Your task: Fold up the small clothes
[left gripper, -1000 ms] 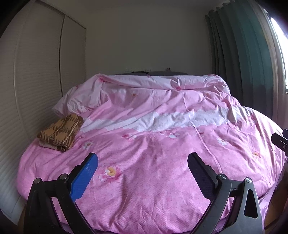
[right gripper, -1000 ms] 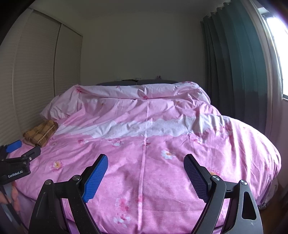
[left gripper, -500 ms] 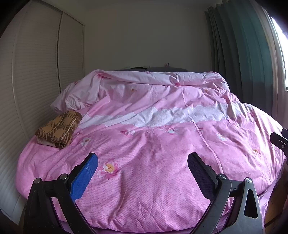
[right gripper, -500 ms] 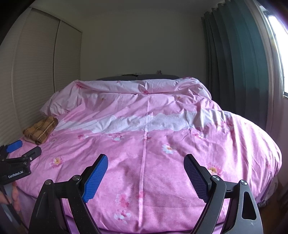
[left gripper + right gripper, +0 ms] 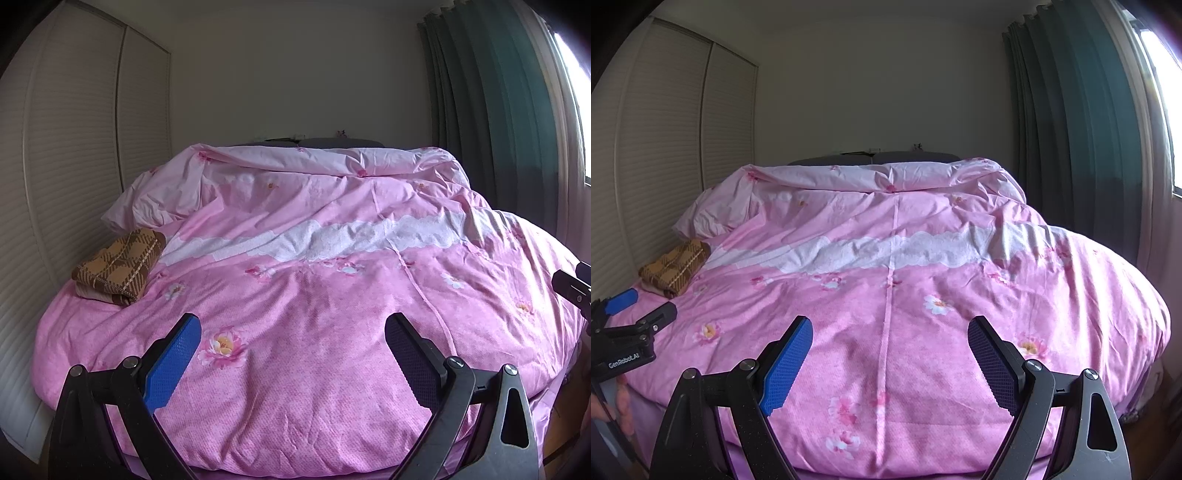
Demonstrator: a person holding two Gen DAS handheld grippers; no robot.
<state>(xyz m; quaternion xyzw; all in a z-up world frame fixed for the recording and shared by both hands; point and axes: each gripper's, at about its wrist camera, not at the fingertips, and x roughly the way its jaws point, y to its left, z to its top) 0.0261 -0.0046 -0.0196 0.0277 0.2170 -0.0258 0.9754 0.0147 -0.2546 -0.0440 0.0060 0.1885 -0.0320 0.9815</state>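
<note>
Both views look along the bed from its foot. The brown-and-tan plaid cloth garment (image 5: 120, 264) lies at the left middle of the left wrist frame, on the pink floral quilt (image 5: 314, 350), just below the pale pink pillow (image 5: 162, 195) and close to the ribbed wardrobe doors (image 5: 70, 155). It sits as a compact stack of layers — already folded, by the look of it. Whether the task put it so cannot be told; the scene fits a garment done and set aside, or one waiting to be opened out and refolded.

Left gripper (image 5: 293, 349): jaws spread wide, holding nothing, low centre of frame over the quilt's near end. Right gripper (image 5: 890, 349): jaws likewise spread and bare, low centre of its own frame. The garment is well apart from both, up and to the left.

Risks, as judged:
- The quilt is soft and rumpled; a jaw lowered at the stack could pinch quilt fabric along with the plaid cloth and drag both.
- A grip on the top layer only would peel the stack open rather than lift it whole.
- The stack lies near the bed's left edge — a sideways push could slide it into the gap by the wardrobe doors.
- With the left gripper nearest and the right one far across, a two-handed reach may crowd or cross the tools.
</note>
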